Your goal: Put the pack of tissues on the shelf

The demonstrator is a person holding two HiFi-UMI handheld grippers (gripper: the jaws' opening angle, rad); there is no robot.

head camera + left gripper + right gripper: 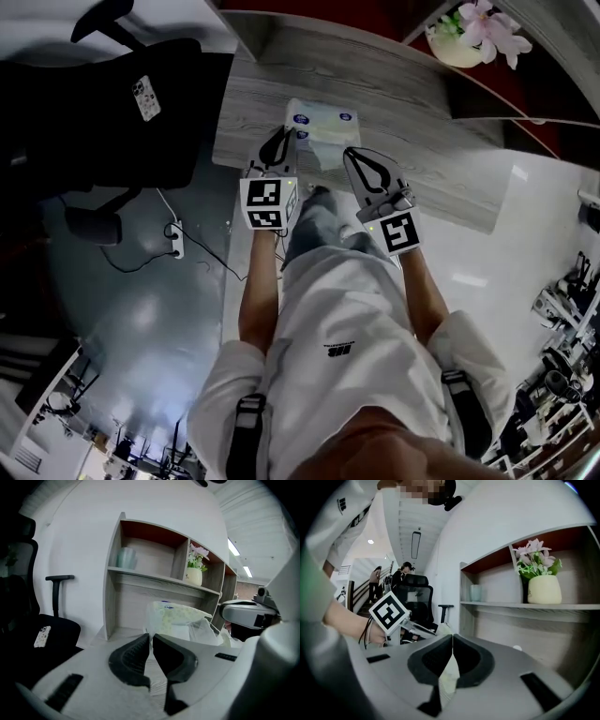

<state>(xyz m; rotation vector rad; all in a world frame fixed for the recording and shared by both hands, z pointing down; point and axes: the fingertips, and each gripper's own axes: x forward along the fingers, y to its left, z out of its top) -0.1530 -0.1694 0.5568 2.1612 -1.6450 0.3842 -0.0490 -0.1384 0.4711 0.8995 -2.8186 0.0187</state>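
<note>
The pack of tissues (323, 129) lies on the grey wooden desk (441, 159), pale with blue print. It stands just ahead of the jaws in the left gripper view (174, 616), its loose wrapper crumpled at the right. My left gripper (278, 142) (151, 635) has its tips pressed together at the pack's near left edge. At the pack's near right corner, my right gripper (364, 164) (452, 637) is shut, and a pale flap of the pack hangs between its jaws. The shelf (159, 581) (525, 605) rises behind the desk.
A cream vase of pink flowers (193, 576) (543, 588) (459, 42) and a pale cup (125, 557) stand on the shelf board. A black office chair (112, 103) with a phone (42, 636) on its seat stands to the left. A power strip (175, 239) lies on the floor.
</note>
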